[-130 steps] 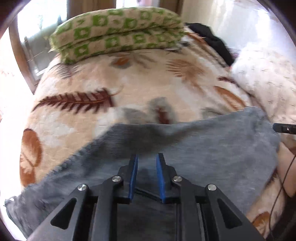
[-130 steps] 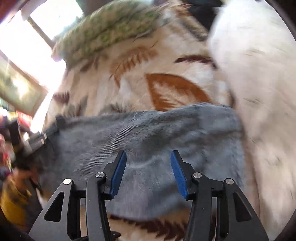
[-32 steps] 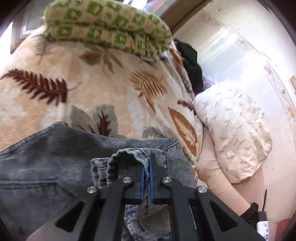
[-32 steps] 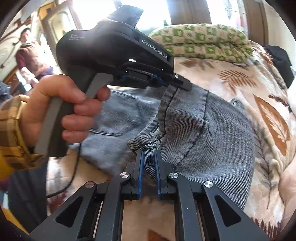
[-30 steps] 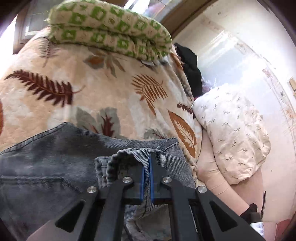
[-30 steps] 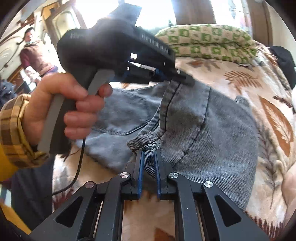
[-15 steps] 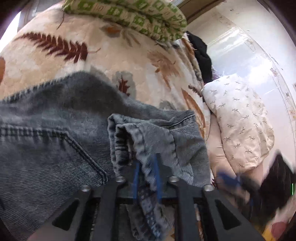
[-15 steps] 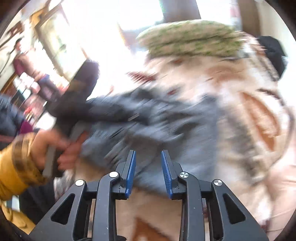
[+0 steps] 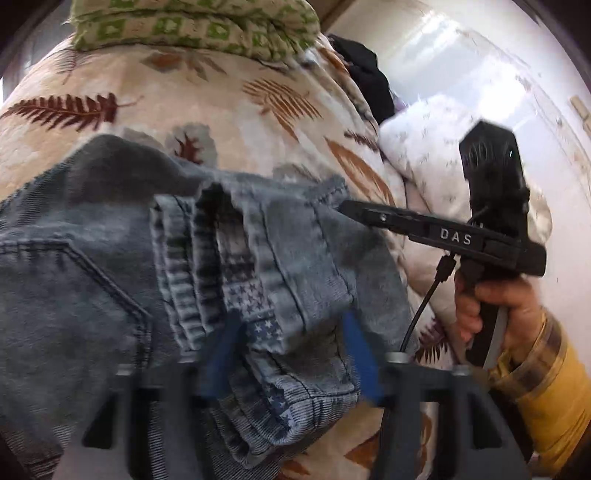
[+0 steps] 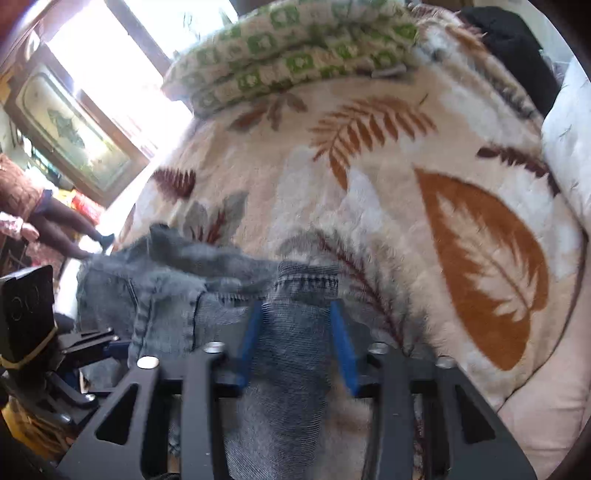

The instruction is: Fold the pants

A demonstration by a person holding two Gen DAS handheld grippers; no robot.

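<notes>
Leaf-printed fleece blanket (image 10: 388, 192) covers the bed, with a green-checked folded quilt (image 9: 192, 26) at its far end and a white pillow (image 9: 428, 147) along the wall side. My jeans (image 9: 110, 295) lie bunched across the near part of that blanket, hems stacked over the seat and back pocket.

My left claw (image 9: 291, 350) is opening; denim hem sits between its blue pads but they no longer press on it, so I call that side released. My right claw (image 10: 295, 339) is closing, a strip of the trouser leg lies between its pads, and the pads stand clear of the cloth on both sides, so it grasps nothing yet. In the left view my right hand (image 9: 495, 314) holds its tool just beside the folded edge.

I judge the fold only roughly laid. The risk now: the heaped hems are loose and rumpled, so they may slump or spring back. If my right claw clamps on just one layer and pulls, it could drag the stack askew. The soft pile of the blanket may also catch the denim as I shift it.
</notes>
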